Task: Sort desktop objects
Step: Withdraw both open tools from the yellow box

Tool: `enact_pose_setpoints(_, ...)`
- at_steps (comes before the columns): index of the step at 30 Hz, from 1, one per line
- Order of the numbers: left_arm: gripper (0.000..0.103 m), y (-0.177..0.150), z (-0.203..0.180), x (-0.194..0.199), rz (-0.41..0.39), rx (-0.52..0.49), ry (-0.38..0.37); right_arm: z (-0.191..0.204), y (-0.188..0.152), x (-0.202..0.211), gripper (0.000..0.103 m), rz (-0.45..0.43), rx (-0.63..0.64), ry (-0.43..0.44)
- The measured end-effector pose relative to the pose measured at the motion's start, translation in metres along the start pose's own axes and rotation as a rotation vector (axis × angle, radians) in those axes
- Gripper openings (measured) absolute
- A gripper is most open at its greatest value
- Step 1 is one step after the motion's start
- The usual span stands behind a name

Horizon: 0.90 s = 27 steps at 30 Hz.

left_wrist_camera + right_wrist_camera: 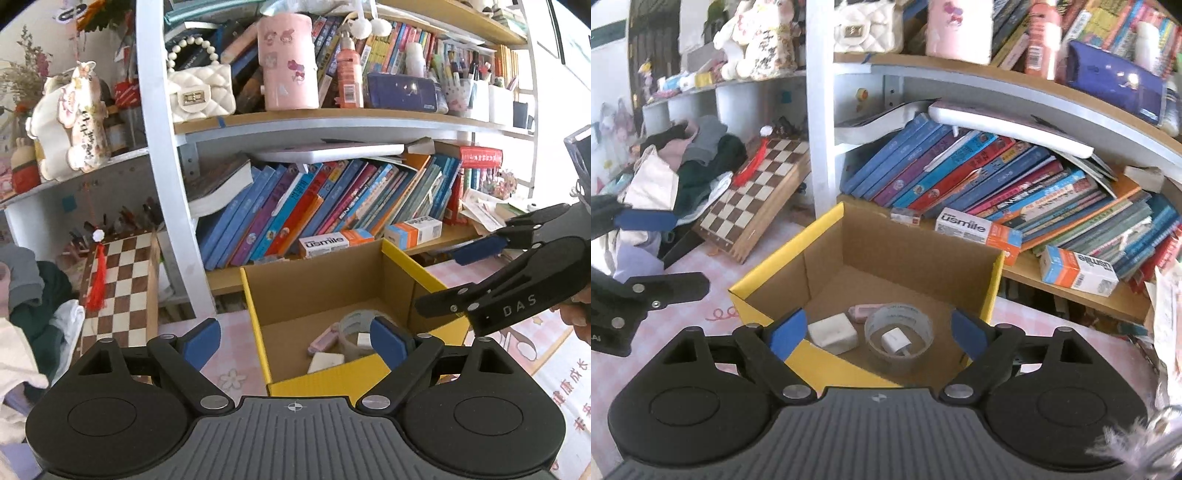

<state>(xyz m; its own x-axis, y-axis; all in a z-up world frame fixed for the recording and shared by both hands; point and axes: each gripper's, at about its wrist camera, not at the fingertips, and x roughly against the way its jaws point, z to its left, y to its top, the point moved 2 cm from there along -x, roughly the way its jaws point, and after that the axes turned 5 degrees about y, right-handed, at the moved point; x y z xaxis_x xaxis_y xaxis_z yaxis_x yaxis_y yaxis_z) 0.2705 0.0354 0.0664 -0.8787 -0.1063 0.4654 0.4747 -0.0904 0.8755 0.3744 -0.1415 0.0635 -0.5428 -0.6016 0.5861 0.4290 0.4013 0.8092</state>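
Right wrist view: box (993, 280) on the desk holding tape roll (899, 332) with a small plug (897, 341) inside its ring, white adapter (833, 334) and pink item (866, 310) beside it. Both right gripper (875, 332) and left gripper (293, 341) wide apart, holding nothing, poised over the box. Sorting probably near done; further loose items on the desk not visible.

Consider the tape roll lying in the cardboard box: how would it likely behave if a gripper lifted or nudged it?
The tape roll lies flat, so a nudge would probably slide it rather than roll it. It looks like a stiff, light ring. The small white charger sitting inside the ring would likely stay behind if lifted.
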Motion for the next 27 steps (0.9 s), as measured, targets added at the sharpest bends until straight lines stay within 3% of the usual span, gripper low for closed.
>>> enact_pose_setpoints(5, 0.091, -0.006, 0.008, 0.019, -0.013, 0.024, 0.004, 0.006, -0.013, 0.02, 0.089, -0.031, -0.054, -0.029)
enact_pose_setpoints(27, 0.095, -0.055, 0.023, 0.076, 0.035, 0.019, -0.041, 0.077, -0.074, 0.069, 0.098, 0.01, -0.052, -0.114)
